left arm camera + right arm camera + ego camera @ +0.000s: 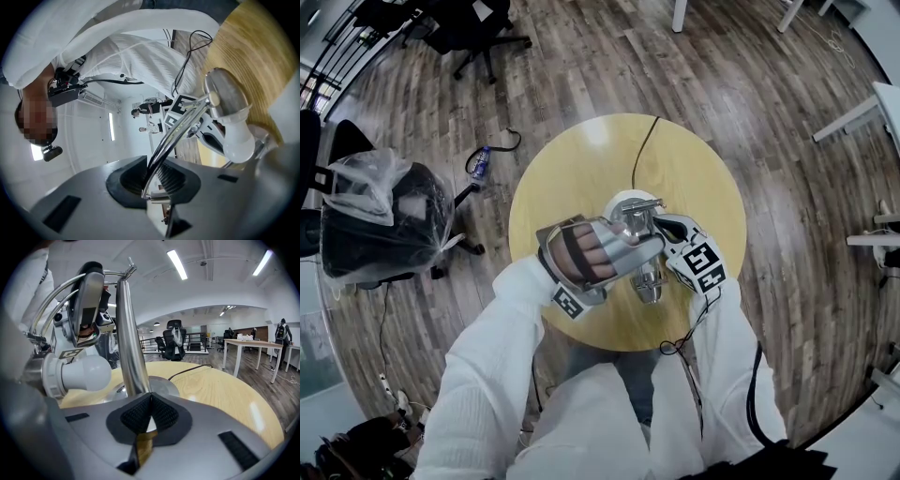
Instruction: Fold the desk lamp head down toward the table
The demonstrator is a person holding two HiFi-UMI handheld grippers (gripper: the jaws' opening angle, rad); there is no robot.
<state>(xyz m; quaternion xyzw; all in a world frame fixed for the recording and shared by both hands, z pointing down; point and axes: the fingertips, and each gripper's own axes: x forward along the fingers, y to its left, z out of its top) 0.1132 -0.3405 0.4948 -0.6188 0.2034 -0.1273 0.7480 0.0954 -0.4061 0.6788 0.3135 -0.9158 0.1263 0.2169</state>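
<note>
A chrome desk lamp stands on the round yellow table (572,169), its base (622,201) near the middle. My left gripper (642,246) is shut on the thin curved chrome arm (180,129), which runs between its pads toward the lamp head (225,93) with its white bulb (239,145). My right gripper (149,416) is shut on the upright chrome post (131,343) just above the round base (161,386). In the right gripper view the bulb (82,372) points sideways to the left of the post, low over the table. The head (649,281) hangs between both grippers.
The lamp's black cord (642,150) runs across the table to its far edge. Left of the table on the wood floor stand a plastic-wrapped office chair (384,216) and a bottle (480,161). White desk legs (848,117) stand at the right.
</note>
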